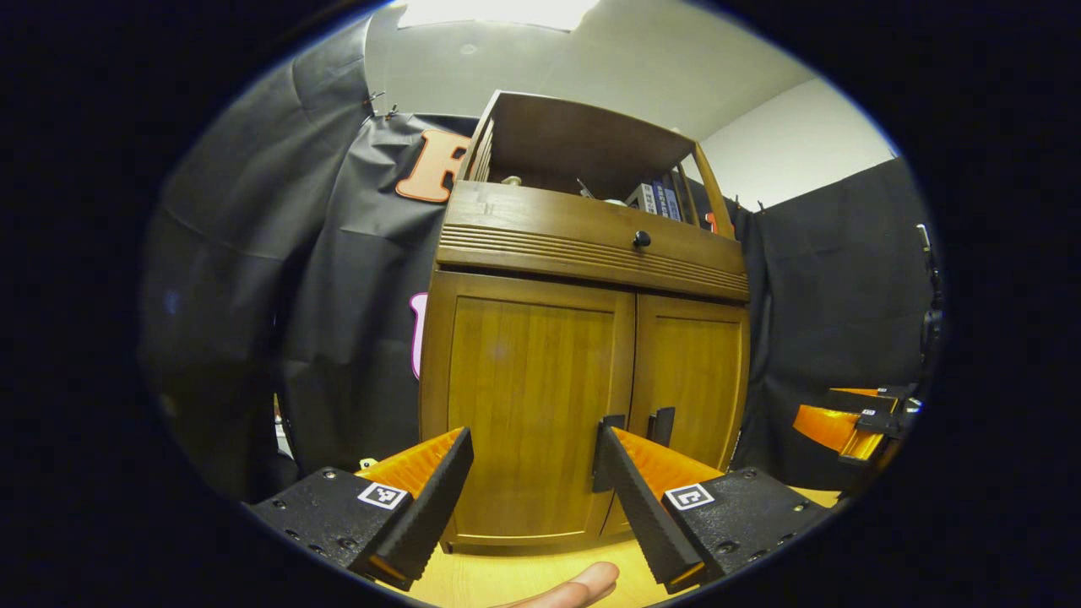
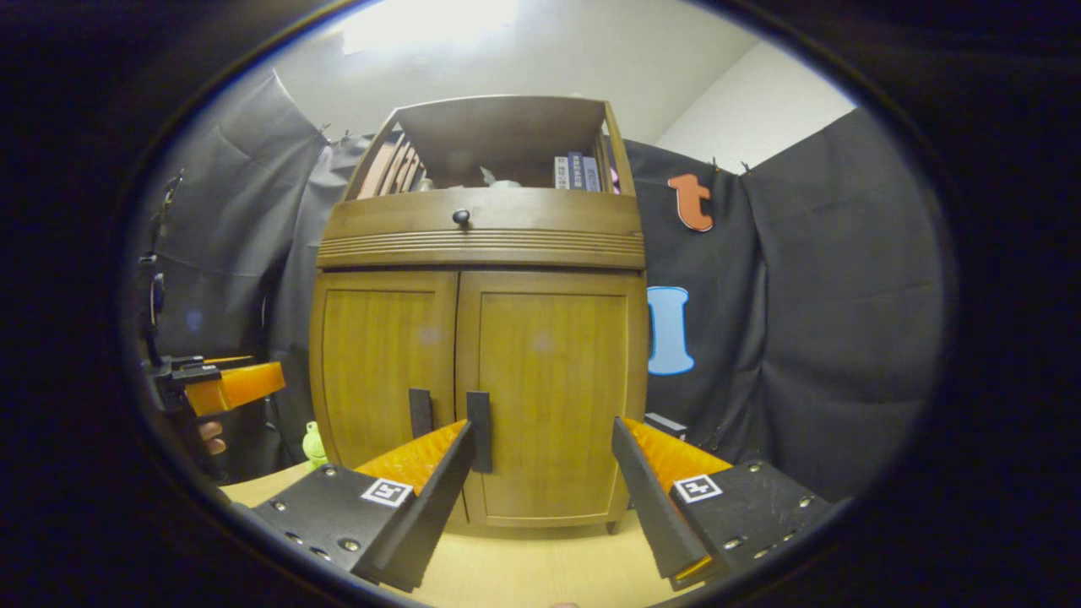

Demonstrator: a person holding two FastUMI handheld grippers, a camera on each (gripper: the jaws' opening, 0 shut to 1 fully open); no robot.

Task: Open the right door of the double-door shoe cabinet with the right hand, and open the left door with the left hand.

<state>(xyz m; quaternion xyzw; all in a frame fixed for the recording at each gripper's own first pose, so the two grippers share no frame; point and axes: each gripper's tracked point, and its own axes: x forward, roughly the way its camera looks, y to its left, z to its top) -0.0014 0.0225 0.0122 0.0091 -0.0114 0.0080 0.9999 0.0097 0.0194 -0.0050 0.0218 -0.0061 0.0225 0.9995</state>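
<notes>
Shoe cabinet [image 2: 481,371] doors closed; books [image 2: 578,172] on top shelf.

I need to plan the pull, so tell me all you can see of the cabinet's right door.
The right door is a brown wooden panel in a raised frame, upright and shut, flush beside the left door. A dark vertical bar handle sits low along its inner edge. The right gripper hangs open before it, touching nothing.
</notes>
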